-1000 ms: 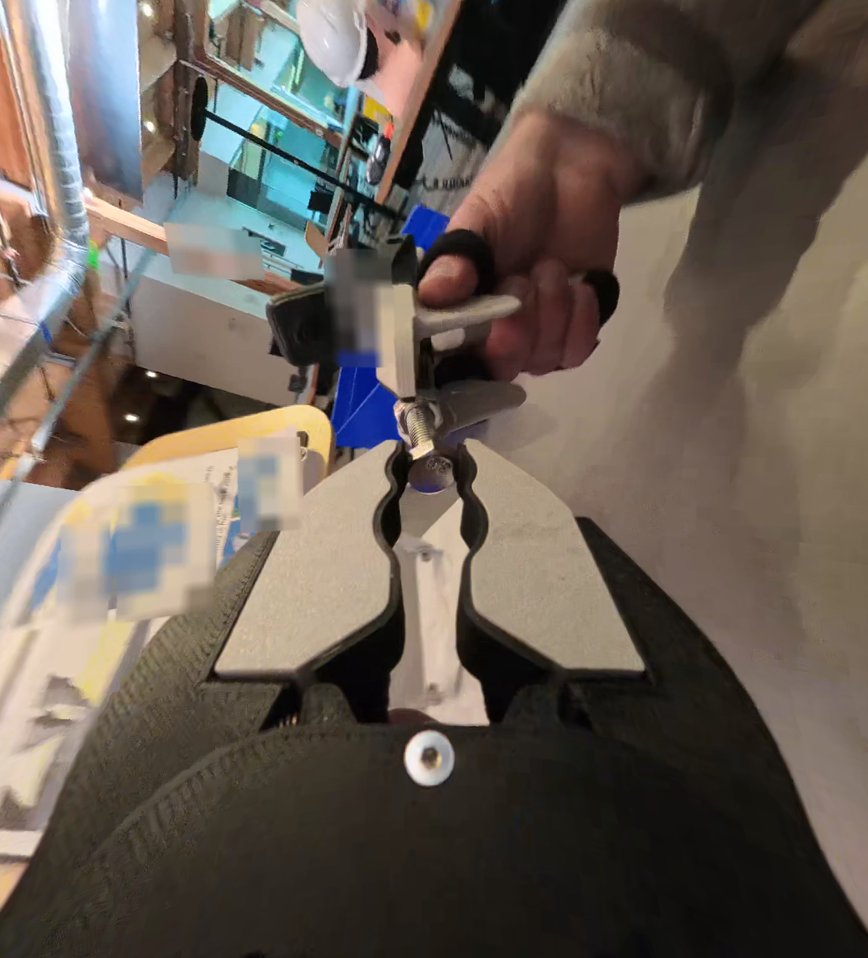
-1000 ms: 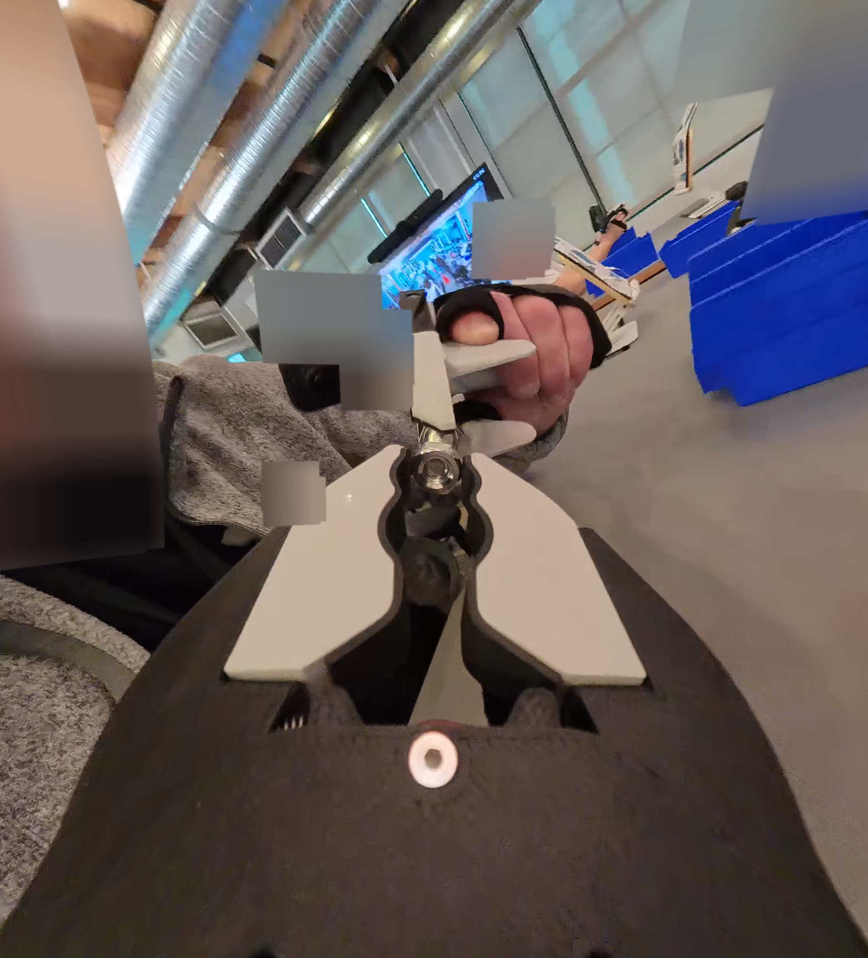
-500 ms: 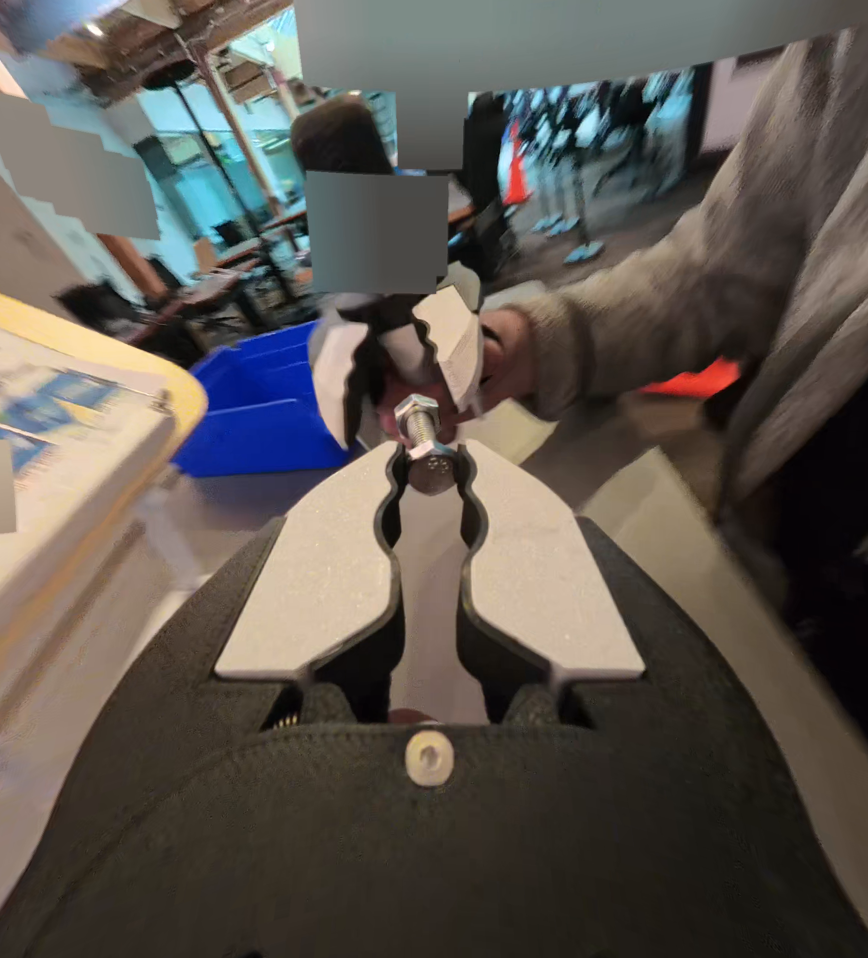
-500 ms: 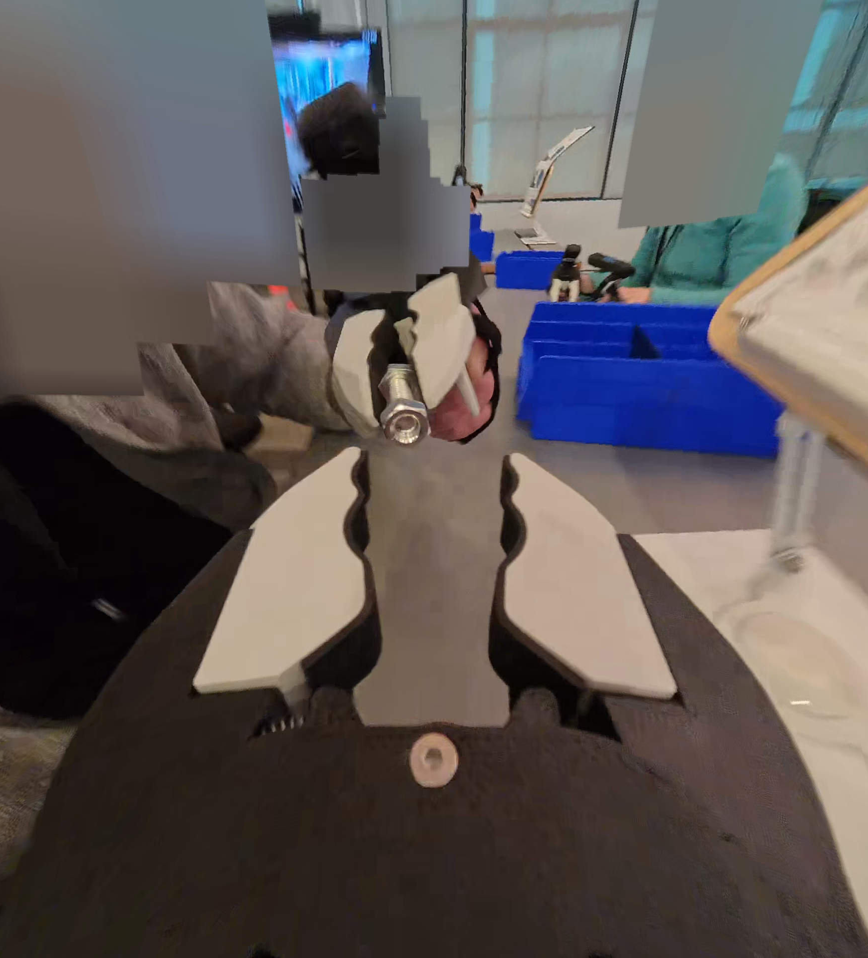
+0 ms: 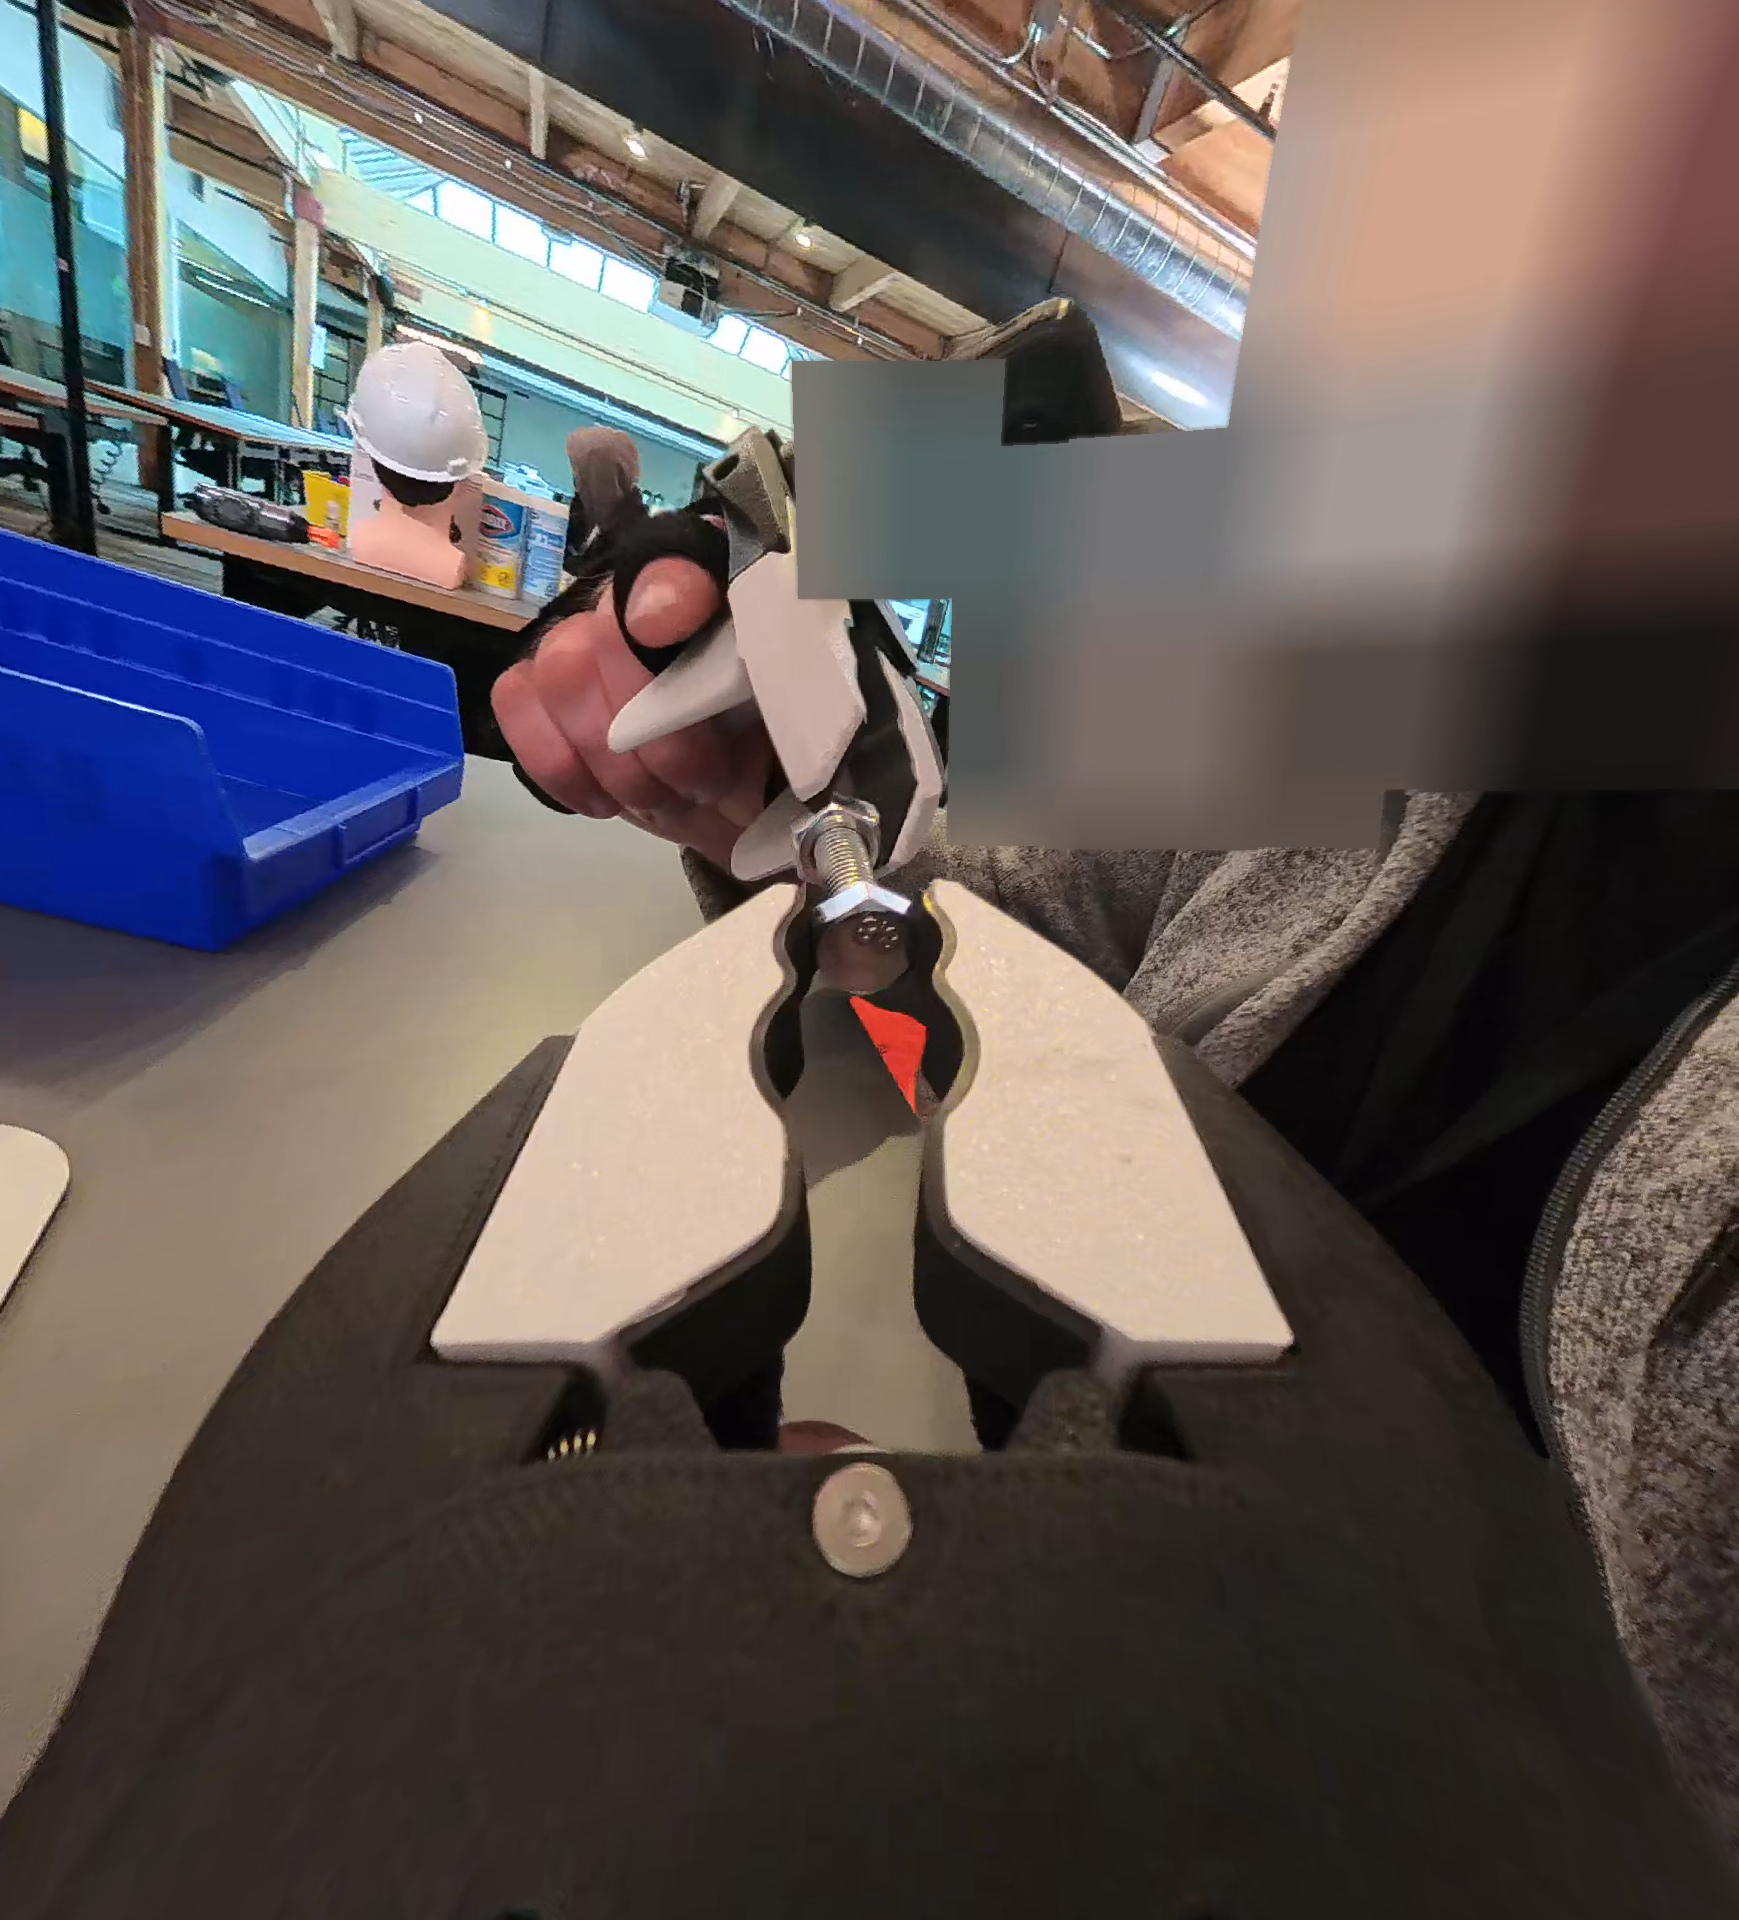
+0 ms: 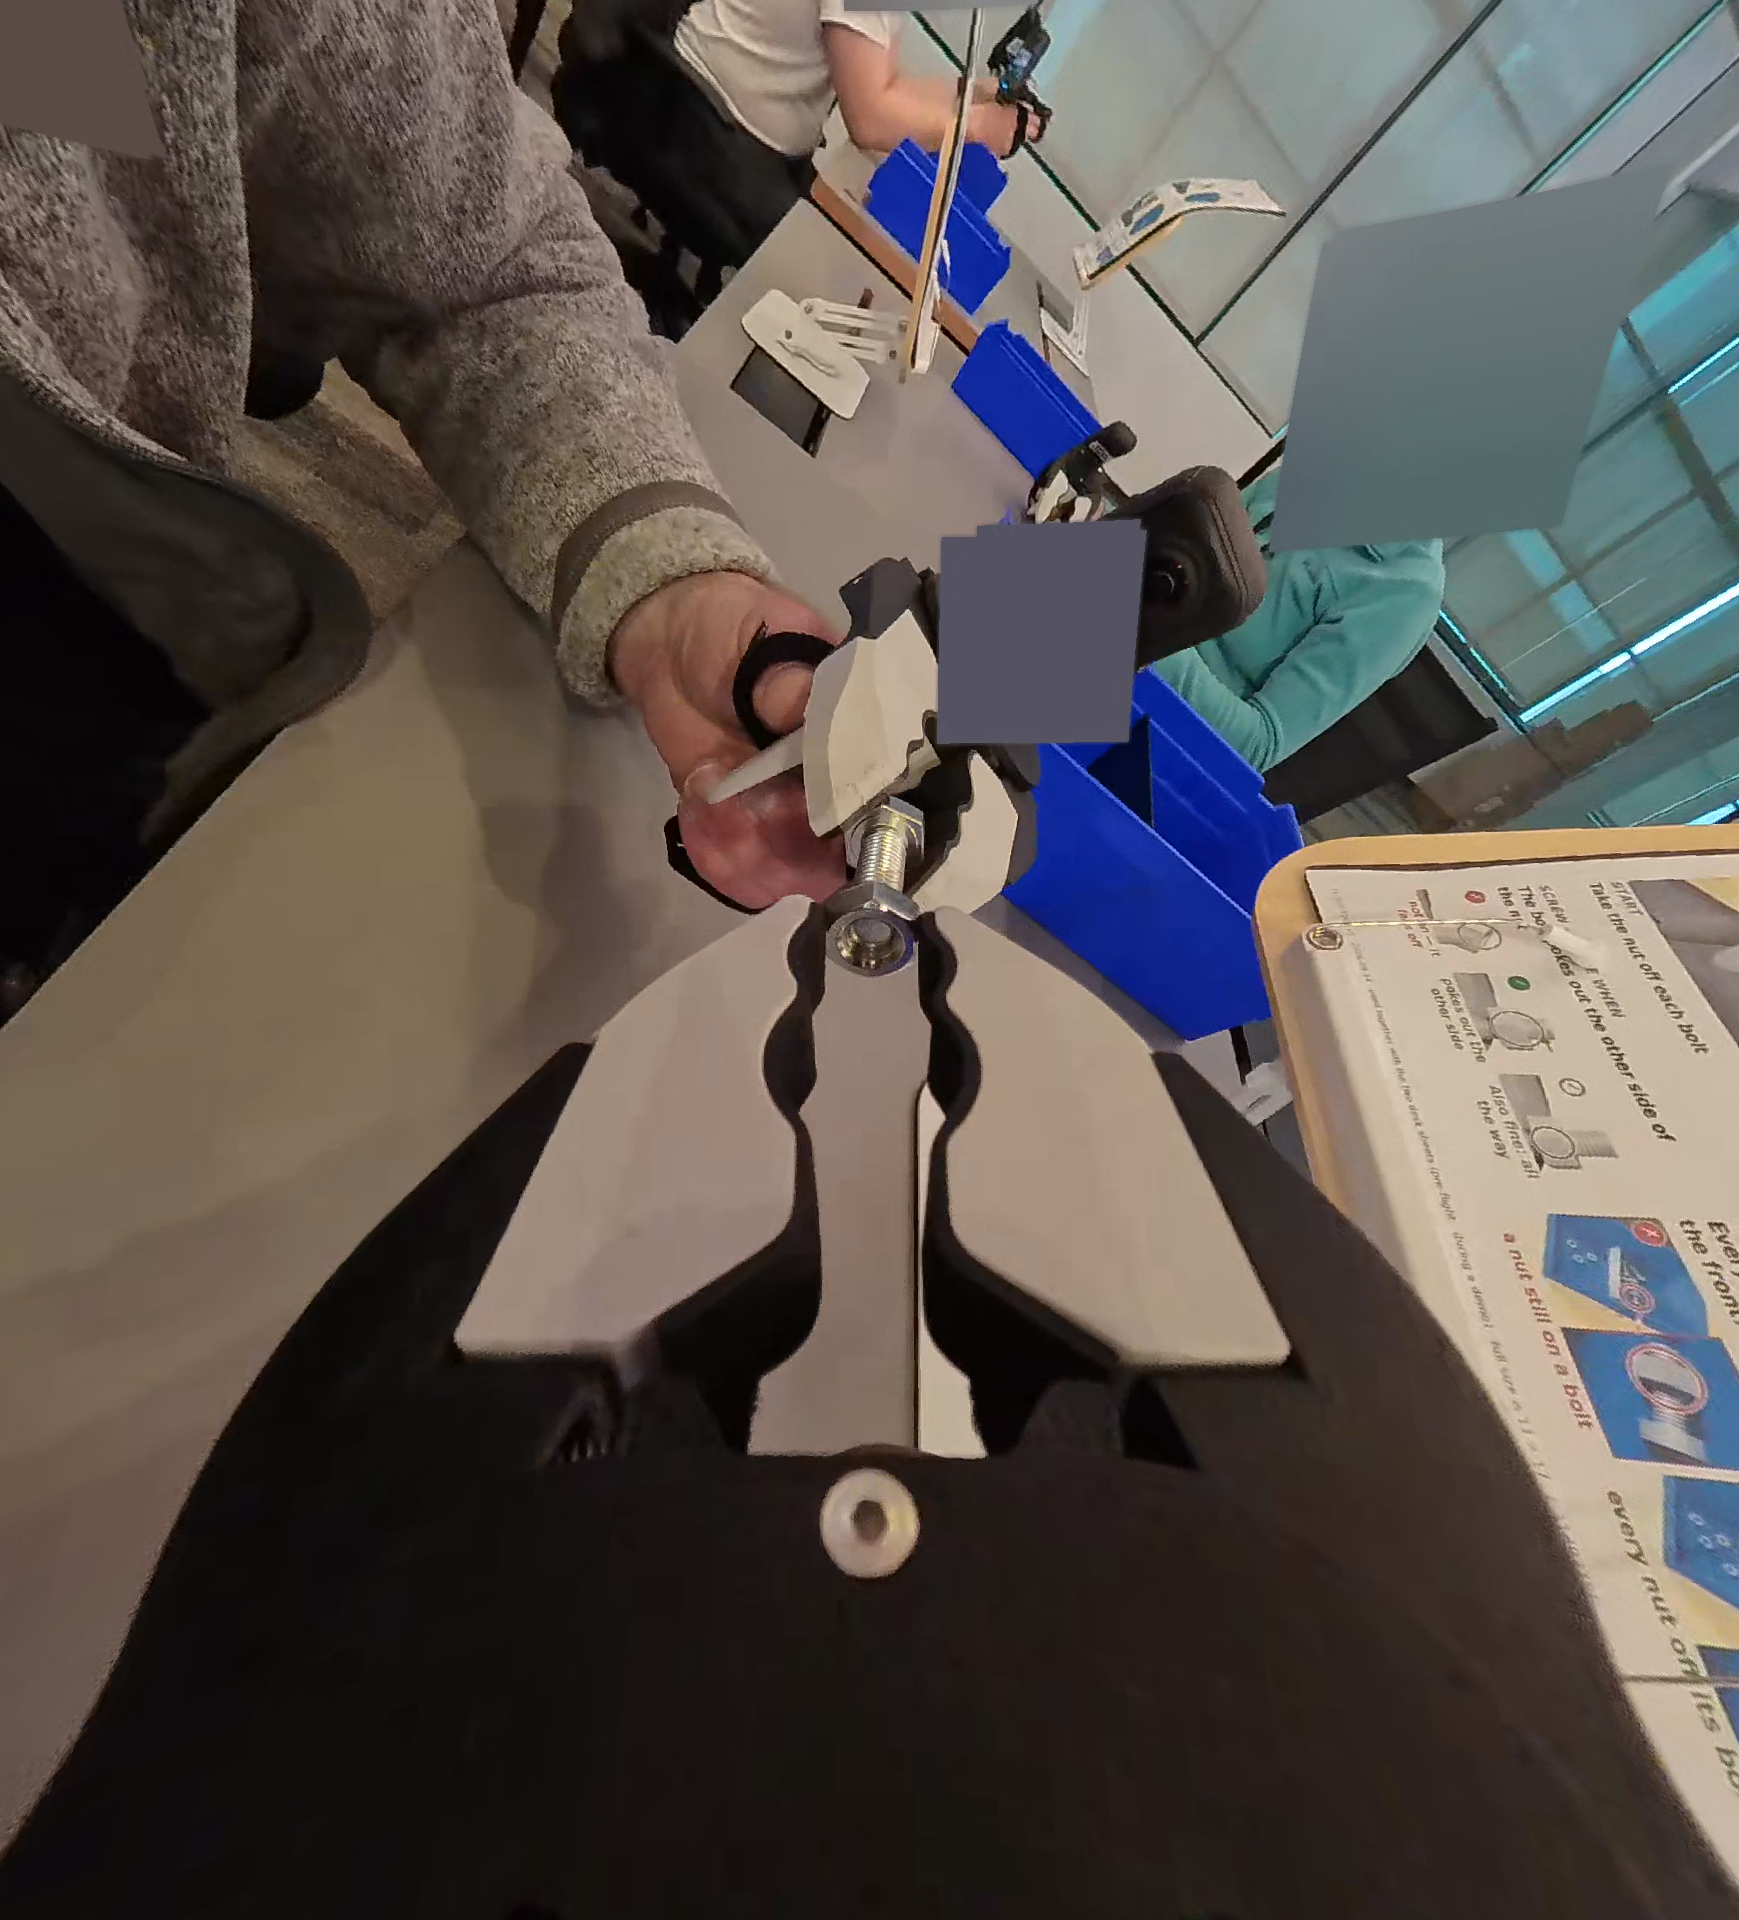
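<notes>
A silver bolt with a hex nut on its thread is held in the air between my two grippers. In the left wrist view my left gripper is shut on the bolt's hex head. The right gripper shows beyond it, clamped on the nut at the far end. In the right wrist view my right gripper is shut on the nut, with the bolt's tip showing through it. The left gripper holds the head end there.
A grey table lies below, with a blue bin at the left. Another blue bin and a wooden board carrying a printed sheet stand at the right. The person's grey fleece sleeve and body are close by. My two grippers' fingertips are within a few centimetres of each other.
Half a second ago my right gripper stood open, apart from the bolt; it has come back and shut on the nut again. My left gripper has kept its grip on the bolt head throughout while both views swung.
</notes>
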